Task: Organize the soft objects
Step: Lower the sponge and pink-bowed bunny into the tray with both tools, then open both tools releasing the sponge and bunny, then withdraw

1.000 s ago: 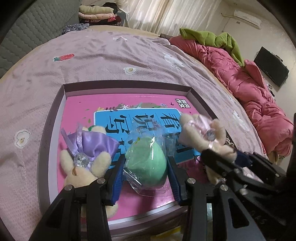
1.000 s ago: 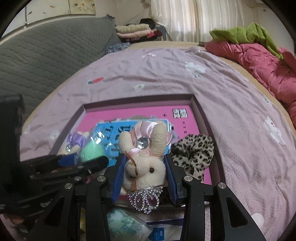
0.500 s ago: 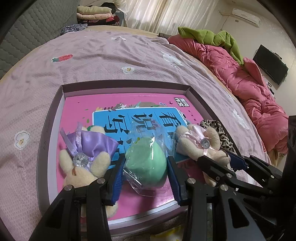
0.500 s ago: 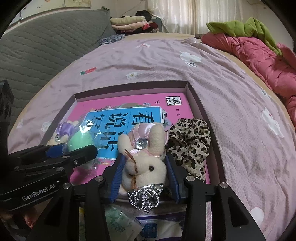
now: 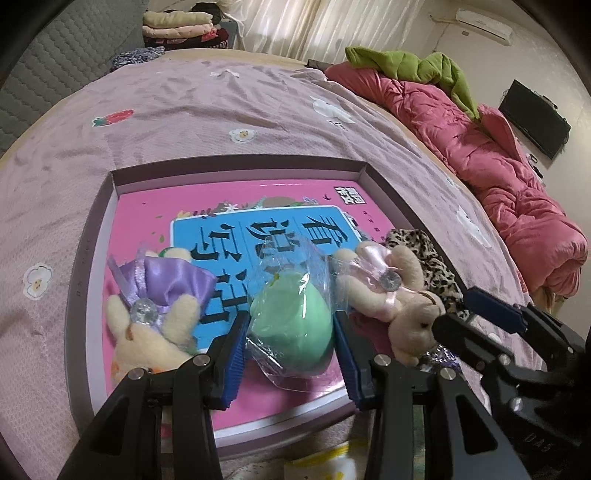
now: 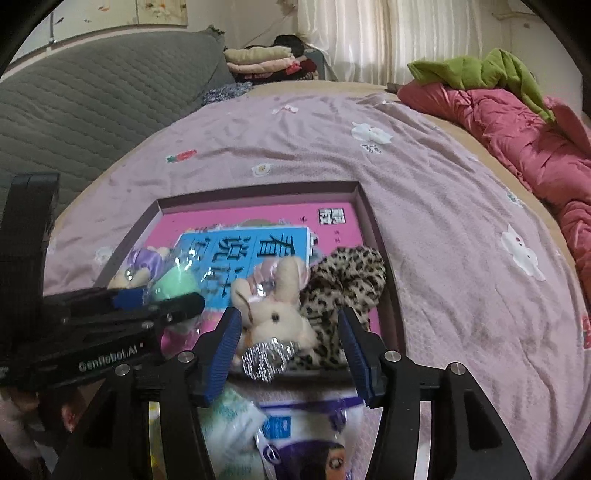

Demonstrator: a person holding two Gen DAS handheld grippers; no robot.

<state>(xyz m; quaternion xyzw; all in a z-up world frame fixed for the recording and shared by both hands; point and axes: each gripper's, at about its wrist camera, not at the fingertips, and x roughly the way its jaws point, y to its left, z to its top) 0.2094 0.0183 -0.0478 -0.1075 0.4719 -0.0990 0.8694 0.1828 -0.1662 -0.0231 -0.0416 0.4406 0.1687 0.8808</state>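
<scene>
Home bedroom, bed [image 5: 258,110], quilt [image 5: 498,166], curtains [image 5: 314,26]

Black plastic claw [image 6: 288,350] frames — blue ribbed pads [image 6: 221,349], silver screws, white "GenRobot.AI" lettering.

We note both wrist cameras look steeply down, close over the shallow box [image 5: 236,168] on the bed [image 6: 443,229]; both views share its contents and the opposite gripper

A bed [image 5: 258,110] under a mauve sheet printed with small flowers fills most of the frame. A shallow box tray [image 5: 79,280] lies on it at lower centre. A crumpled pink quilt [image 5: 498,166] lies along the right edge, a green garment [image 5: 406,64] on top.
</scene>
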